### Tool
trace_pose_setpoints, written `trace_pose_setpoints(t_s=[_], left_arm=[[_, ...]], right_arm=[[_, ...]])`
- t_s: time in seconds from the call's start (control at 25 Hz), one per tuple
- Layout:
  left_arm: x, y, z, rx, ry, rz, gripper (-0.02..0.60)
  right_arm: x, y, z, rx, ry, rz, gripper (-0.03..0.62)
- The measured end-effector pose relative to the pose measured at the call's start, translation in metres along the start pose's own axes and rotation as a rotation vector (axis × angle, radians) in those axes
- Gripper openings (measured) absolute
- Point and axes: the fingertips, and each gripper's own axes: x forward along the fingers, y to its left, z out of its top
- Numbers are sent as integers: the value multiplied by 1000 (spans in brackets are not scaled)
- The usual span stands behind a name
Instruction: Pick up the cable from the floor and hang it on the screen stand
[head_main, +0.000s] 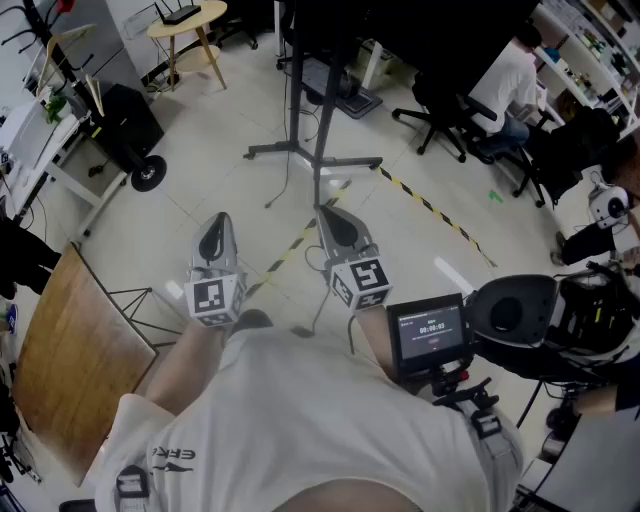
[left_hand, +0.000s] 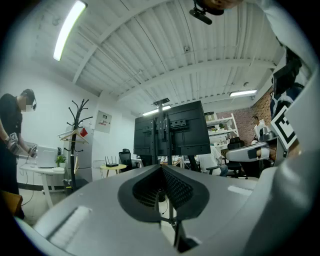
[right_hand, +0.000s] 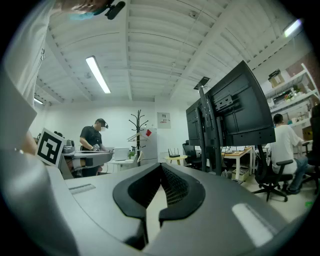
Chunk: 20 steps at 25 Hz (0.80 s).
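Cable (head_main: 320, 302) is lying on the floor (head_main: 420, 250) along twelve-to-six, at six o'clock from the nearer right hand-held gripper (head_main: 333, 210); it and the left hand-held gripper (head_main: 217, 218) are sitting closed, empty.

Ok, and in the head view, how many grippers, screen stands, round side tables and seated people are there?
grippers: 2 (left gripper, right gripper)
screen stand: 1
round side table: 1
seated person: 1
total: 5
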Motion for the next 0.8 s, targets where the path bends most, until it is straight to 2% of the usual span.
trace_pose_setpoints(t_s=[0.28, 0.48, 0.68, 0.8], left_arm=[[30, 8, 3, -5, -29, 7, 2], [71, 23, -6, -9, -30, -8, 2], [127, 59, -18, -28, -21, -32, 2], [164, 92, -12, -34, -33, -46, 2]], right_arm=[[23, -17, -3, 6, 1, -2, 14], [61, -30, -8, -4, 10, -10, 14], [124, -41, -5, -16, 11, -30, 14], [168, -42, 2, -24, 19, -46, 14]])
